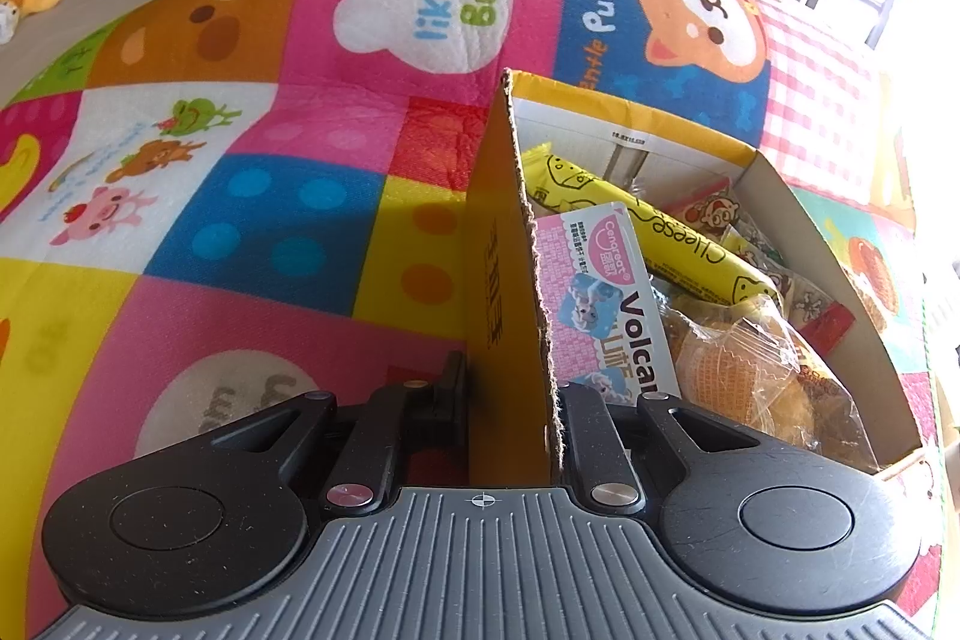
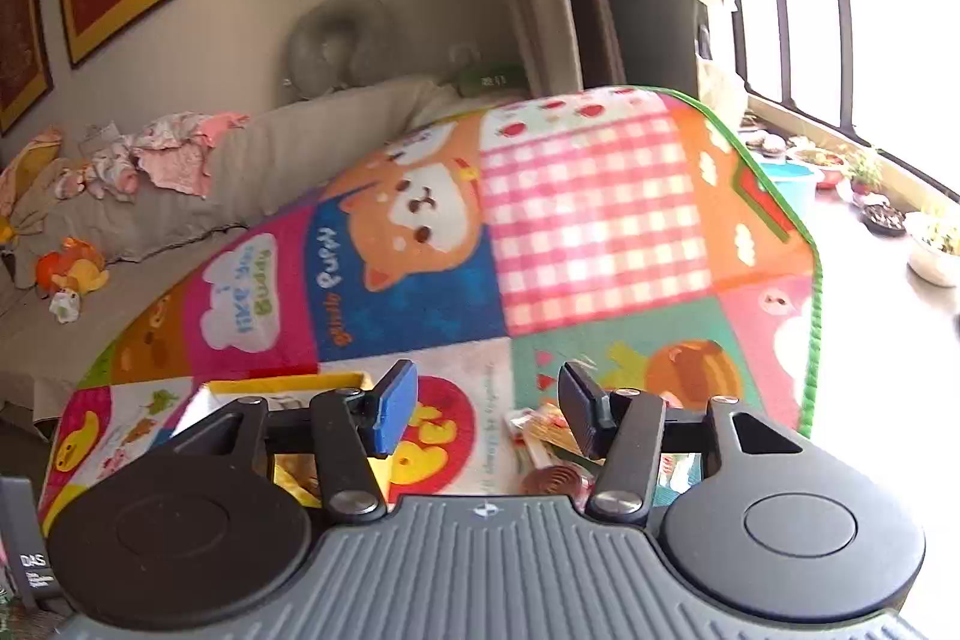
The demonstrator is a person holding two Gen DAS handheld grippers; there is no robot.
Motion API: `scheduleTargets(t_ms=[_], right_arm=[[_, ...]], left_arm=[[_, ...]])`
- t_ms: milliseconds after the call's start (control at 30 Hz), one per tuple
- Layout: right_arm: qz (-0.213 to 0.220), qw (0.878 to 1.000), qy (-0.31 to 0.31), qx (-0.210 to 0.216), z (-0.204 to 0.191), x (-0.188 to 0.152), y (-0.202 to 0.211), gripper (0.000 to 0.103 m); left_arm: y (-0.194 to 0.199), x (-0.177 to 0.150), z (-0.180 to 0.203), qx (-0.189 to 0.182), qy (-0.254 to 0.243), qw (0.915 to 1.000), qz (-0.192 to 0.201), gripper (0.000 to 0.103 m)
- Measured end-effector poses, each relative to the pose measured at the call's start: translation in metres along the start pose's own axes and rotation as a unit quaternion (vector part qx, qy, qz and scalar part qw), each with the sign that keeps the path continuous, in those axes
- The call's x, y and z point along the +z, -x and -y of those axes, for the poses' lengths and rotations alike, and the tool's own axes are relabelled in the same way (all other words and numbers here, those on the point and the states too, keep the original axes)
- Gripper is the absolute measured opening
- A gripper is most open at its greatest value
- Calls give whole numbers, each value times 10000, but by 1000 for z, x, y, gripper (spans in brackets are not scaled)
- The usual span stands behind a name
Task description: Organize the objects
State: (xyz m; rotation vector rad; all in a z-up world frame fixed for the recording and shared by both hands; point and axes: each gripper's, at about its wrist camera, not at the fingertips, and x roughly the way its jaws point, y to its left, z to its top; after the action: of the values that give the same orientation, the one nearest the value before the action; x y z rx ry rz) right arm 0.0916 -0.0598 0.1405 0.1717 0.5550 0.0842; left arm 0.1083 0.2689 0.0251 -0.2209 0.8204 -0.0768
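Left gripper (image 1: 510,394) clamped on box (image 1: 504,280) wall, snacks (image 1: 708,280) just right of jaws. Right gripper (image 2: 486,400) wide open, empty; blurred wrappers (image 2: 546,430), seemingly loose, below jaws.

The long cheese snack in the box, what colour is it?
Yellow, with dark writing. The cheese snack shows best in the left wrist view, lying inside the box.

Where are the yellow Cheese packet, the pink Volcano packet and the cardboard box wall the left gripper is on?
yellow Cheese packet (image 1: 654,226): left wrist view, middle of its printed side.
pink Volcano packet (image 1: 606,292): left wrist view, centre of its face.
cardboard box wall (image 1: 504,280): left wrist view, outer yellow face, straddled by left gripper (image 1: 510,400).
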Motion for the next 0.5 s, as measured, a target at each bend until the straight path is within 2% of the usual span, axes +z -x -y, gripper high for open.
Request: scheduleTargets(t_ms=[200, 333, 433, 500], right_arm=[[-457, 9982, -260, -289, 41, -20, -28, 55], [-768, 9962, -159, -371, 48, -33, -55, 61], [-960, 9945, -144, -395, 48, -42, -75, 61], [-936, 9944, -73, -481, 48, -44, -87, 61]], left_arm=[[0, 0, 0, -13, -49, 10000, 7, 15], [0, 0, 0, -14, -62, 10000, 15, 15], [0, -1, 0, -18, -61, 10000, 24, 15], [0, -1, 0, -30, -65, 10000, 33, 15]])
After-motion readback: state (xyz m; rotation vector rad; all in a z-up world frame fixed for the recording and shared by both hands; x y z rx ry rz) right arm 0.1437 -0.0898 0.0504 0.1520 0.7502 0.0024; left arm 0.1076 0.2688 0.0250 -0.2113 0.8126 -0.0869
